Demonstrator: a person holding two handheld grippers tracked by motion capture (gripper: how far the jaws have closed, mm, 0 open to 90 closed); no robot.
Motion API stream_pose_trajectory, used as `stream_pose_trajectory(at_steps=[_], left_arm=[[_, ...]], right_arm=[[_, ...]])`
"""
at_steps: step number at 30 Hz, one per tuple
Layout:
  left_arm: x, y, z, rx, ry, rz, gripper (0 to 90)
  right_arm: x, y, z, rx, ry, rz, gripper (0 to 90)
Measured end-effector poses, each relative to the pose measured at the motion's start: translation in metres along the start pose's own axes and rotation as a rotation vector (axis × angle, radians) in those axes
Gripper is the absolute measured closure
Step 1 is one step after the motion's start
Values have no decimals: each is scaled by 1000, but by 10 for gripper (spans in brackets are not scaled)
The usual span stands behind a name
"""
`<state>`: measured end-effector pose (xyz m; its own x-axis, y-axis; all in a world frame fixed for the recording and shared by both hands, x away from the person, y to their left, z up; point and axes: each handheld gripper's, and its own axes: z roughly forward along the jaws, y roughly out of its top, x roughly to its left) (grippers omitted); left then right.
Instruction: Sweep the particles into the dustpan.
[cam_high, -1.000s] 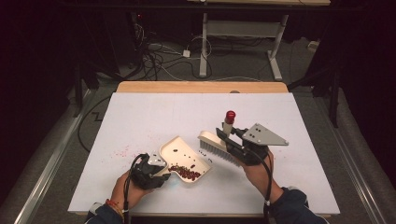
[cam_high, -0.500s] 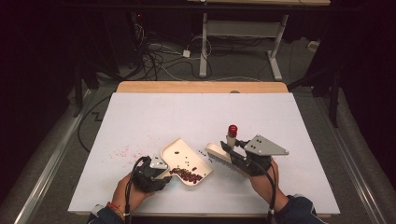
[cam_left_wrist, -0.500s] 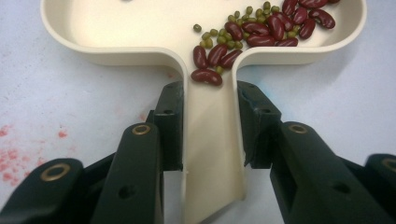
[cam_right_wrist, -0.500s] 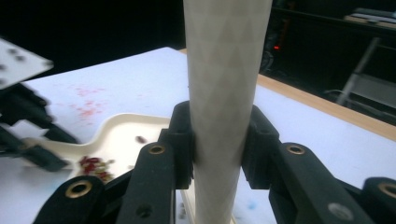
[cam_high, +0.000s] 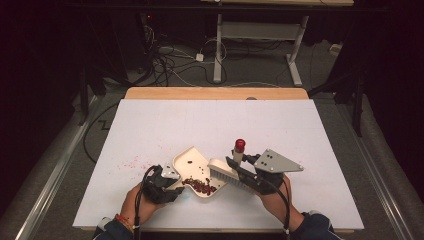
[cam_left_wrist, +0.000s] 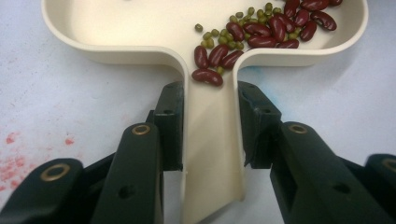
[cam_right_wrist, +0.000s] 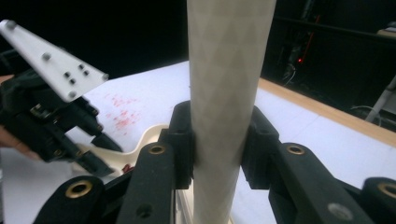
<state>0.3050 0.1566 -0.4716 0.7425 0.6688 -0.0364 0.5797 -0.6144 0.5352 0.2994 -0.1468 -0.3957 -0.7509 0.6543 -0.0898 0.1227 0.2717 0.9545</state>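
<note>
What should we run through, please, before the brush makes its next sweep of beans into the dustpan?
1. Left tool clamped on the dustpan handle: ok, jaws press both sides of it.
2. Right tool holding the brush handle: ok, handle sits firmly between the jaws.
3. Beans contained: ok, red and green ones lie inside the pan, a few sliding into the handle channel.
4. Brush placed at the pan: ok, its bristles meet the pan's right edge in the high view.
5. Loose beans left on the table: cannot tell; only faint red specks show left of the pan.
</note>
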Motion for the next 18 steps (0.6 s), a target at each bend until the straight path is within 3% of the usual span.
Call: stream_pose_trajectory(at_steps=[3, 8, 10, 16, 18], left_arm=[[2, 0, 0, 5, 0, 2, 636], [7, -3, -2, 2, -3, -14, 636], [9, -4, -2, 3, -10, -20, 636], [12, -3, -1, 9, -17, -19, 635], [13, -3, 0, 6, -19, -29, 635]], right_arm=[[-14, 4, -2, -61, -32, 7, 701], [-22, 5, 7, -69, -96, -8, 701], [-24, 4, 19, -61, -144, -56, 701], [-22, -4, 39, 8, -155, -83, 701], [-20, -5, 40, 3, -151, -90, 701]])
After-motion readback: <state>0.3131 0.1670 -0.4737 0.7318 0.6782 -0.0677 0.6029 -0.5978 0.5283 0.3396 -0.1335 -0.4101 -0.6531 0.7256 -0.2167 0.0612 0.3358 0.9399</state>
